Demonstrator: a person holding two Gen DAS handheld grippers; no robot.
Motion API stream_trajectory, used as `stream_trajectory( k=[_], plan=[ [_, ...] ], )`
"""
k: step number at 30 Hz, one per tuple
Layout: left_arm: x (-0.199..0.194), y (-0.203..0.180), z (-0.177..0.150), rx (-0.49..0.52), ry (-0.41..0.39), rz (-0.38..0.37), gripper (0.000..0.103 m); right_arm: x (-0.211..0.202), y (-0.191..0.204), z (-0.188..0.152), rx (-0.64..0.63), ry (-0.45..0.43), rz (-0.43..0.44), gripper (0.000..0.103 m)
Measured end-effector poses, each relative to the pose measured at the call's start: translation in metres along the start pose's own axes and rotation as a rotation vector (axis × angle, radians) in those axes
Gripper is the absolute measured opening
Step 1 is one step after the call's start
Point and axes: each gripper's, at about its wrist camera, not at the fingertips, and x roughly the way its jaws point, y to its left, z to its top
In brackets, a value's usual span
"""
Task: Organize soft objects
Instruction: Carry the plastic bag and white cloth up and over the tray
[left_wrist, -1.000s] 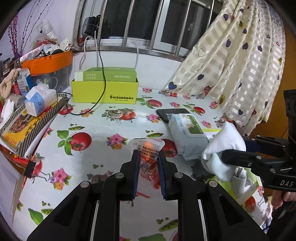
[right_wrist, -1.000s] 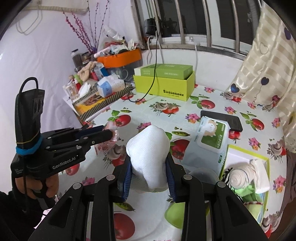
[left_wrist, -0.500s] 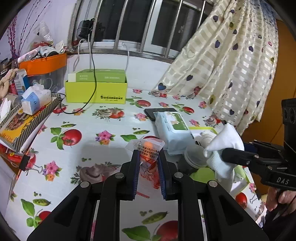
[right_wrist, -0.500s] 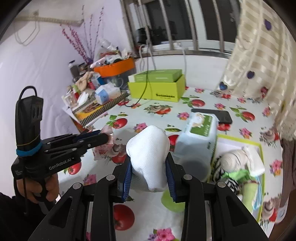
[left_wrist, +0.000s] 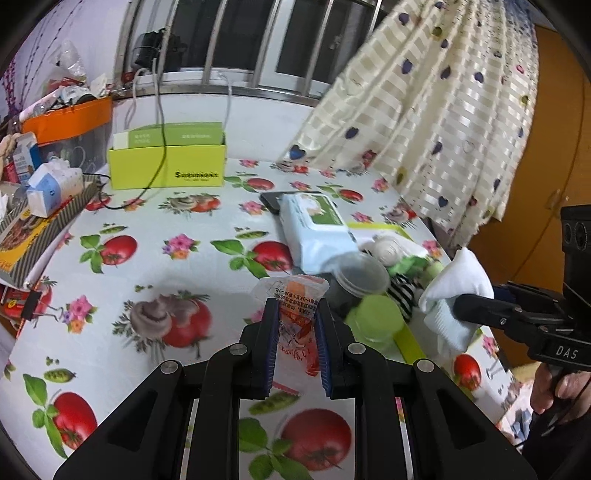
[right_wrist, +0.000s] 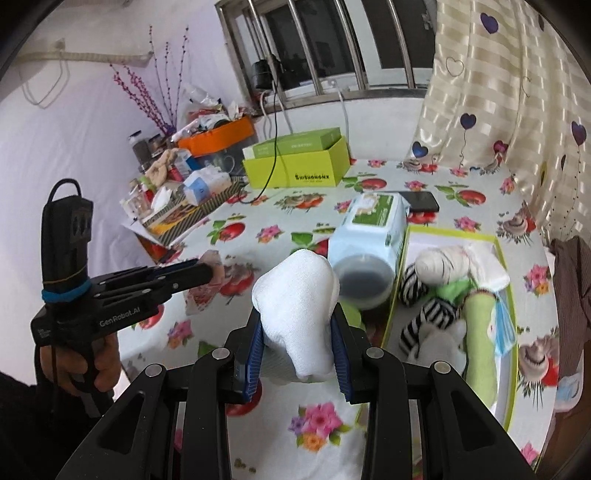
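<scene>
The left hand-held gripper (left_wrist: 294, 317) is clamped on a clear packet (left_wrist: 295, 301) with orange and red print, its blue pads pressing the packet's sides and holding it above the desk (left_wrist: 155, 266). The right hand-held gripper (right_wrist: 297, 330) is clamped on a white sock (right_wrist: 297, 295), whose rounded end bulges up from between the pads. In the left view the sock shows at the right, held over the near end of a tray (right_wrist: 503, 258); in the right view the packet shows at the left, at the tip of the other gripper. A hand (right_wrist: 79, 363) grips each tool's handle.

Just beyond the grippers stand a green cup (left_wrist: 375, 319) and a clear lidded tub (right_wrist: 364, 278) with dark contents, touching or nearly touching the tray's left wall. The shallow green-rimmed tray lies on the desk's right side and holds striped black-and-white socks (right_wrist: 424, 321), a green sock (right_wrist: 480, 343), a rolled pale sock (right_wrist: 437, 264), a white folded cloth (right_wrist: 485, 266) and a blue face mask (right_wrist: 504, 325).

Behind the tub a pack of wet wipes (right_wrist: 373, 225) lies flat, its far corner over a black phone (right_wrist: 421, 201). The desk carries a cloth printed with tomatoes, mushrooms and flowers.

Farther back sits a yellow-green box (left_wrist: 166, 166) with a green carton inside and a black cable (left_wrist: 160, 147) draped over it. At the far left are a striped box (left_wrist: 40, 229) bearing a tissue pack (left_wrist: 51, 186), an orange bin (left_wrist: 68, 118) of clutter and purple twigs (right_wrist: 147, 88). A barred window (left_wrist: 258, 40) and a heart-print curtain (left_wrist: 443, 110) close the back.
</scene>
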Motion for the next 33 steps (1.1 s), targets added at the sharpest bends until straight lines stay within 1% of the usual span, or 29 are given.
stream_trajectory(
  k=[4, 8, 13, 17, 26, 33],
  plan=[
    [-0.002, -0.01, -0.002, 0.021, 0.003, -0.017, 0.02, -0.012, -0.008, -0.013, 0.025, -0.003, -0.023, 0.032],
    [-0.001, -0.018, 0.002, 0.036, -0.002, -0.03, 0.02, -0.031, -0.023, -0.018, 0.06, -0.034, -0.062, 0.032],
    [0.002, -0.03, 0.012, 0.062, -0.015, -0.044, 0.02, -0.055, -0.047, -0.017, 0.107, -0.091, -0.118, 0.032],
    [0.007, -0.044, 0.023, 0.091, -0.025, -0.059, 0.02, -0.067, -0.066, -0.015, 0.143, -0.121, -0.154, 0.032],
    [0.024, -0.073, 0.04, 0.147, -0.028, -0.104, 0.02, -0.077, -0.093, -0.019, 0.188, -0.133, -0.191, 0.032],
    [0.04, -0.089, 0.047, 0.18, -0.01, -0.127, 0.02, -0.07, -0.107, -0.021, 0.214, -0.118, -0.193, 0.032]
  ],
)
